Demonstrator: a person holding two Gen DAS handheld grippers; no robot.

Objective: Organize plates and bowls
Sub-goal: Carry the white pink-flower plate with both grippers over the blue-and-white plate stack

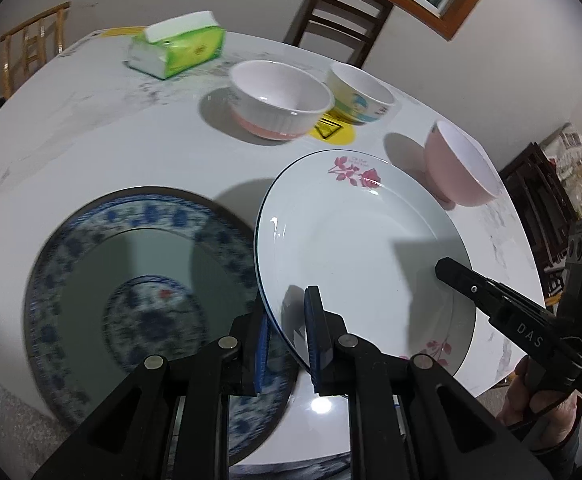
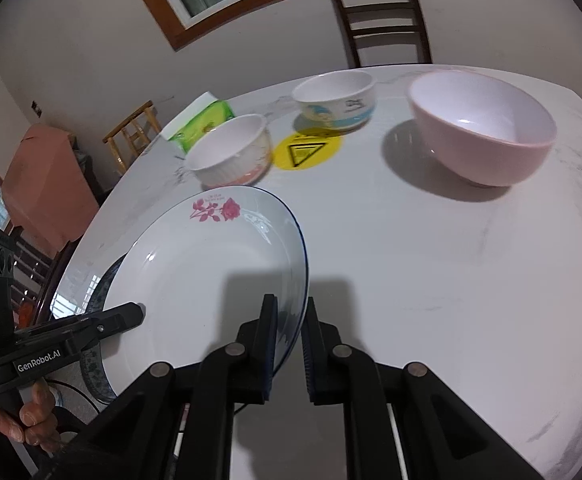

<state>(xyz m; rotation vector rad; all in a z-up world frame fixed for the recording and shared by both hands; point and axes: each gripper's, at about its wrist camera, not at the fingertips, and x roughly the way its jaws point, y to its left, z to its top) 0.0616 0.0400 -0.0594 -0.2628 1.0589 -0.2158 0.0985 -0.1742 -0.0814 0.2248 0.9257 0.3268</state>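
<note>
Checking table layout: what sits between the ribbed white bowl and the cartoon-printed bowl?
A round yellow sticker on the tabletop lies between ribbed bowl and cartoon bowl; clearest from the right wrist.

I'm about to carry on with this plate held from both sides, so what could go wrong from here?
1. The left tool and right tool each pinch only the thin rim of the white rose plate; uneven motion might make it slip or tilt.
2. The blue-patterned plate lies partly under it, so lowering carelessly could knock them together.
3. The pink bowl sits nearby and could be clipped.
</note>
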